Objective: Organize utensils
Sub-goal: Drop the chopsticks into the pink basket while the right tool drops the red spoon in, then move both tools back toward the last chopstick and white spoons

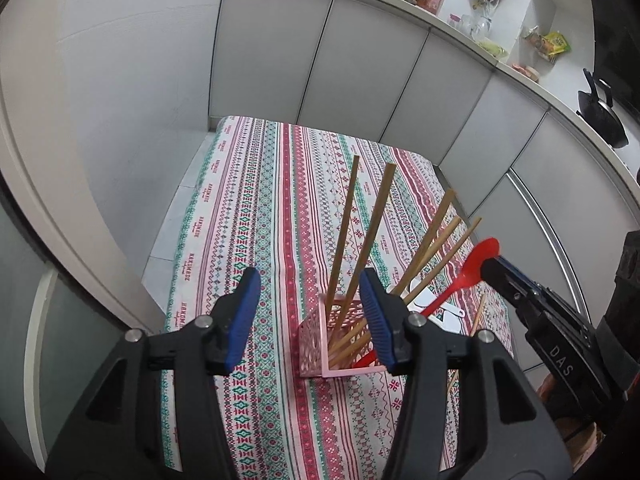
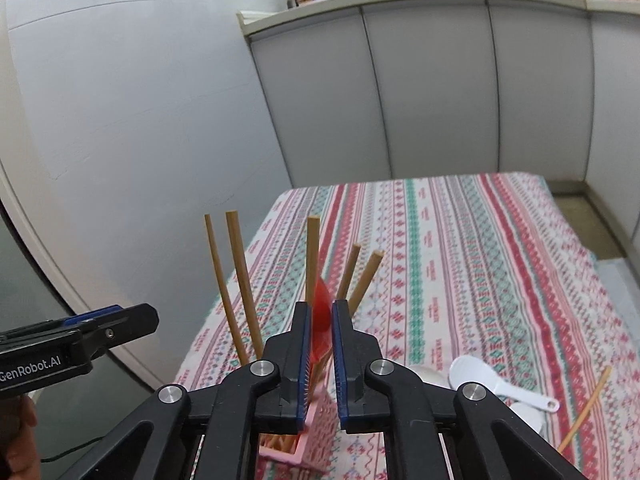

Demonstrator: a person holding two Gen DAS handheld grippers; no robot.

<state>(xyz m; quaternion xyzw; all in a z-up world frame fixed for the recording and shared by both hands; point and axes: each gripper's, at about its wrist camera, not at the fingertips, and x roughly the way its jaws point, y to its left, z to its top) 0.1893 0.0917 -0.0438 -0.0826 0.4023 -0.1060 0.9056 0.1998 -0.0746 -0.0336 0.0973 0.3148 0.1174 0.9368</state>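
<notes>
The pink perforated utensil holder (image 1: 340, 336) stands on the striped tablecloth (image 1: 256, 208) just ahead of the left gripper (image 1: 310, 312), mostly behind its right finger, and in the right wrist view it (image 2: 296, 446) sits low between and under the right gripper's (image 2: 321, 320) fingers. Five wooden chopsticks (image 1: 372, 232) lean out of the holder, fanning up and away, and a red silicone spoon (image 1: 460, 280) stands in it too, handle down in the holder and bowl up toward the right. The left gripper is spread about halfway, nothing between its blue pads (image 1: 244, 312), angled down at the cloth with the holder off its right tip. The right gripper comes in from the right of the left one, tilted downward; its jaws stand only a narrow gap apart with the spoon's red bowl (image 2: 321, 312) seen in that gap, and whether the pads press on it cannot be told. Beyond the right gripper's right finger lie a white rice paddle (image 2: 492, 380), another white spoon (image 2: 428, 376) partly hidden by the finger, and one loose chopstick (image 2: 586, 408) flat on the cloth. Grey cabinet doors (image 2: 432, 92) rise behind the table, with a cluttered countertop (image 1: 472, 24) above them.
</notes>
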